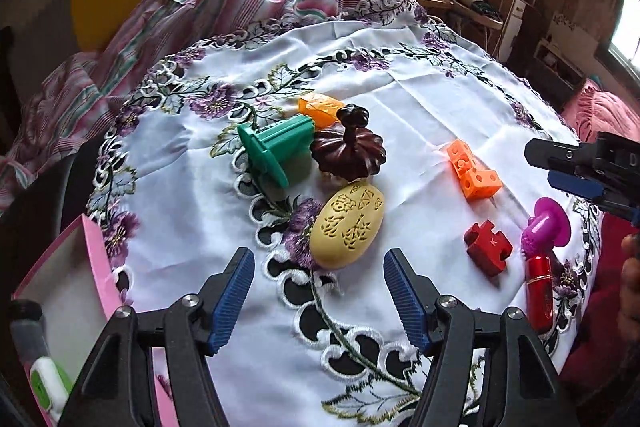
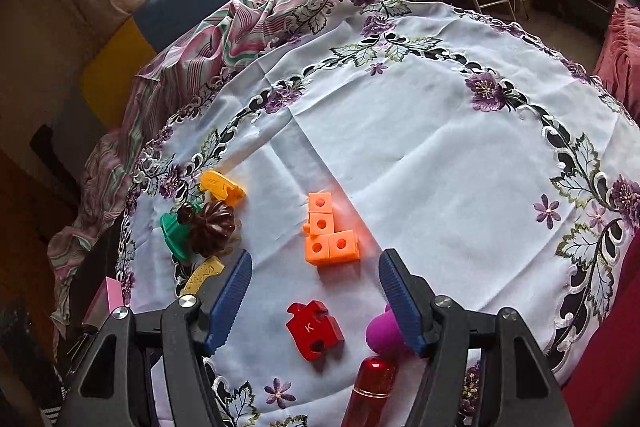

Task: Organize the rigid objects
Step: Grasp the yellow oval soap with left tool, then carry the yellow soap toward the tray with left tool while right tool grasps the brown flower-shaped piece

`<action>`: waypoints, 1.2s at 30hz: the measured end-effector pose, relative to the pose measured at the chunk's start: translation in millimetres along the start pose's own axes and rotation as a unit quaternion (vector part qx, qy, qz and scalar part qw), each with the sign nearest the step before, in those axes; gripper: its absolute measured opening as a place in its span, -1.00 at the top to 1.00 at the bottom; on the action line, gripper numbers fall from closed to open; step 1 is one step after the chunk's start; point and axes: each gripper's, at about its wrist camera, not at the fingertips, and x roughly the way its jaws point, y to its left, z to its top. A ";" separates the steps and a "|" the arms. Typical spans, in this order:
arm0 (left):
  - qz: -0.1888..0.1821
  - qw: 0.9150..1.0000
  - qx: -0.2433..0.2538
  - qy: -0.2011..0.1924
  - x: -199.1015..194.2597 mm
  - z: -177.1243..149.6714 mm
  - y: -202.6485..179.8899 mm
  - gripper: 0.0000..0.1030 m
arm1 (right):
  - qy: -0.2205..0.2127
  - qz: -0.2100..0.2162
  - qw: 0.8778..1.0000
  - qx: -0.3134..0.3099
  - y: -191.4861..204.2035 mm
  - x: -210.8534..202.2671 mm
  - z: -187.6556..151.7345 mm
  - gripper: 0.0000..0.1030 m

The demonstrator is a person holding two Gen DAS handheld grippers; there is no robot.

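Toys lie scattered on the embroidered tablecloth (image 1: 420, 87) covering the worktop: a yellow egg (image 1: 347, 230) nearest the left gripper (image 1: 319, 295), an orange block (image 2: 329, 235) and red puzzle piece (image 2: 314, 327) before the right gripper (image 2: 315, 301). Both grippers' jaws are spread wide, holding nothing.

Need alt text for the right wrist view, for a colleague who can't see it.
The right hand-held gripper hangs open above a red puzzle piece marked K on a white embroidered tablecloth. An L-shaped orange cube block lies just beyond, a magenta piece and red cylinder at lower right, and a green, brown and yellow cluster at left.
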 end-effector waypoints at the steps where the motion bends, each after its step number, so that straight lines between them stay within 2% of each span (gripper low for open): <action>1: -0.003 1.000 0.004 0.004 5.9 2.6 -1.2 -0.32 | 0.001 0.001 1.000 0.002 -0.8 0.3 0.2 -0.30; 8: -0.012 0.999 0.041 0.016 38.8 16.8 -14.2 -0.37 | 0.011 0.007 1.000 0.004 -0.8 4.3 0.4 -0.30; 14: -0.016 0.998 0.048 0.030 60.1 21.0 -14.7 -0.37 | 0.014 0.008 1.000 0.004 -1.3 4.6 0.3 -0.30; 15: -0.017 0.998 0.047 0.032 63.1 21.7 -14.9 -0.31 | 0.014 0.007 1.000 0.003 -1.1 4.7 0.3 -0.30; 16: -0.023 0.998 0.044 0.037 66.8 21.4 -14.2 0.02 | 0.014 0.007 1.000 0.003 -1.1 4.8 0.2 -0.30; 17: -0.033 0.998 0.040 0.045 70.7 20.3 -13.9 0.09 | 0.014 0.007 1.000 0.003 -1.3 4.7 0.1 -0.30; 18: -0.027 0.998 0.041 0.035 70.0 19.3 -14.9 0.15 | 0.014 0.007 1.000 0.002 -1.2 4.8 -0.1 -0.30; 22: -0.033 0.999 0.020 0.032 57.0 10.9 -12.8 0.16 | 0.014 0.005 1.000 -0.006 0.9 5.3 -0.1 -0.30; 29: -0.037 0.999 -0.036 0.006 4.7 -24.1 -1.1 0.15 | 0.027 0.010 0.999 -0.030 10.0 9.3 -3.7 -0.30; 36: -0.013 0.997 -0.082 -0.008 -33.8 -63.6 17.5 0.15 | 0.047 0.009 0.995 -0.086 31.5 15.9 -15.7 -0.30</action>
